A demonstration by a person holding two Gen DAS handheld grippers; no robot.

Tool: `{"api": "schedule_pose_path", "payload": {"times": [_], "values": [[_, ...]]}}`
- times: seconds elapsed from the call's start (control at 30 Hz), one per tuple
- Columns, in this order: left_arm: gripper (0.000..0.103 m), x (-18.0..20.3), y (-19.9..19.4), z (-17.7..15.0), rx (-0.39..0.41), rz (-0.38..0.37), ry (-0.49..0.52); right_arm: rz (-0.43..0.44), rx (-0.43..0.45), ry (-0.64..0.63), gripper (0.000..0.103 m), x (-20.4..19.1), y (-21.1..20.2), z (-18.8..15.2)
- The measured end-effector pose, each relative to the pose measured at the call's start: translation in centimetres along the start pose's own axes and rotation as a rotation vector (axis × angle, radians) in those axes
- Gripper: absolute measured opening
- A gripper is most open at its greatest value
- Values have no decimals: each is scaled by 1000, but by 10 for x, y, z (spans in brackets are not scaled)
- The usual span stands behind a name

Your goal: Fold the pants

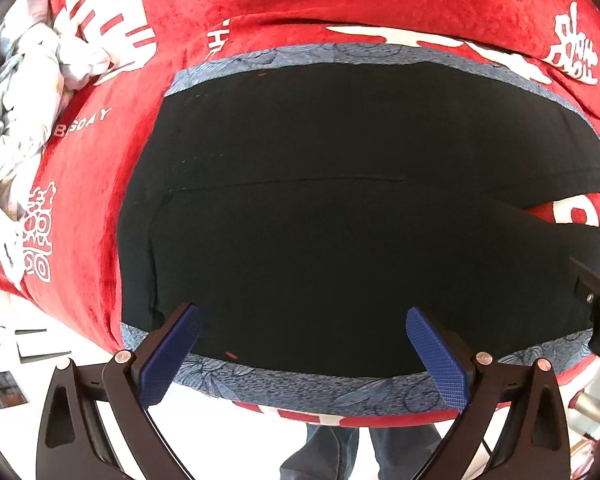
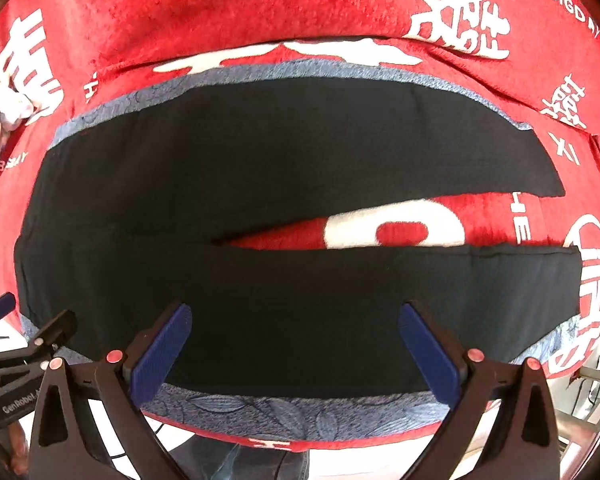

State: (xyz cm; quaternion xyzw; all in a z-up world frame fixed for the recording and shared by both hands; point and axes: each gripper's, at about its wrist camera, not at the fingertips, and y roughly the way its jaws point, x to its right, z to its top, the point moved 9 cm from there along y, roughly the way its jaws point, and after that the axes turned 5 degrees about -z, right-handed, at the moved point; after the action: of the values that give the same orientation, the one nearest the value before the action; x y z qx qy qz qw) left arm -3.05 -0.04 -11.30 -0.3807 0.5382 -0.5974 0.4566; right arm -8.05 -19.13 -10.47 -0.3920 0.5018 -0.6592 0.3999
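Red blanket (image 2: 228, 8) w/ white print covers surface; blue-grey floral mat (image 2: 284, 416) on it, black pants (image 2: 260, 152) atop

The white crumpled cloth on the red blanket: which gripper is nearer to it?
Left. The white crumpled cloth lies far left; the left gripper hovers over the pants waist end, while the right gripper is further right, over the legs.

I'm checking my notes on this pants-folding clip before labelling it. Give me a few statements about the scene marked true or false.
1. The black pants lie spread flat. True.
2. The left gripper is shut on the pants. False: its jaws stand wide open, holding nothing.
3. The two pant legs lie apart, showing red blanket between them. True.
4. The right gripper is open. True.
5. The pants lie directly on a bare wooden table. False: they lie on a blue-grey floral cloth over the red blanket.
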Motion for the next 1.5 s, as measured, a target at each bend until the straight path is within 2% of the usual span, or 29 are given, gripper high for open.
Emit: {"api": "schedule_pose_path", "payload": {"times": [0.17, 0.5, 0.73, 0.87, 0.97, 1.03, 1.13, 1.17, 1.23, 1.27, 1.33, 1.5], "values": [[103, -14, 1, -5, 7, -9, -12, -12, -25, 15, 103, -9, 1, -13], [103, -33, -1, -16, 21, -12, -8, -17, -5, 39, 103, -20, -12, -20], [103, -42, -1, -24, 24, -5, -15, 130, -18, 95, 100, -34, -17, -28], [103, -46, -2, -27, 30, -8, -12, 128, -21, 94, 99, -40, -18, -33], [103, -52, -4, -29, 44, -37, -22, 146, -17, 90, 99, -42, -21, -35], [103, -63, -4, -32, 60, -92, -59, 215, -15, 100, 99, -48, -23, -38], [103, -85, -1, -42, 82, -169, -113, 417, -40, 142, 97, -60, -26, -48], [103, -92, 2, -47, 85, -193, -123, 509, -73, 159, 94, -67, -24, -56], [103, -102, 10, -60, 72, -264, -150, 703, -165, 202, 79, -86, -15, -79], [103, -107, 17, -69, 50, -325, -176, 761, -204, 219, 72, -93, -9, -89], [103, -112, 27, -80, 25, -394, -214, 832, -284, 242, 71, -107, 11, -116], [103, -116, 57, -99, -4, -532, -294, 878, -303, 309, 71, -114, 49, -137]]}}
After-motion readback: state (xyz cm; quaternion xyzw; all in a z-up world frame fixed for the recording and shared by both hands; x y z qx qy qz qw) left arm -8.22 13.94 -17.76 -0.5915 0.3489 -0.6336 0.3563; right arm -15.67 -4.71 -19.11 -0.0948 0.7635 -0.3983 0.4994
